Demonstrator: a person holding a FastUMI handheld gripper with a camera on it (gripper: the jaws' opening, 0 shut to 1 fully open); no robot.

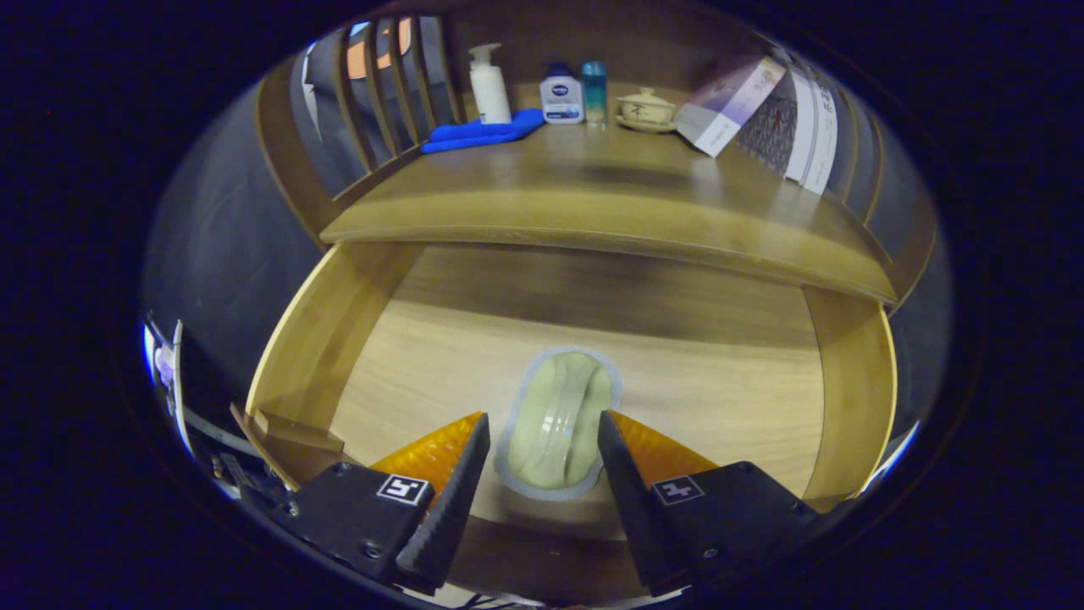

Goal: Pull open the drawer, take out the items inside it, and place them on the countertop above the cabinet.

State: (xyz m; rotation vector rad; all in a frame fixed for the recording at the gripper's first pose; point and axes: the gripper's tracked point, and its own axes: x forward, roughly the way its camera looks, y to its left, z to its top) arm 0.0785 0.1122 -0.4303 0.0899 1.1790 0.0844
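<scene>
The wooden drawer (339, 322) stands pulled open below the countertop (593, 195). On its floor lies a pale green sealed pouch (559, 419) with a grey rim. My gripper (544, 436) hangs over the drawer with its fingers open, one on each side of the pouch's near half. The fingertips (474, 449) sit close to the pouch's edges, and I cannot tell whether they touch it.
At the back of the countertop stand a white pump bottle (489, 85), a blue cloth (483, 133), a small white-and-blue bottle (561, 100), a teal bottle (594, 91), a lidded cup on a saucer (646, 110) and a leaning box (728, 106). Wooden slats (381, 93) rise at the left.
</scene>
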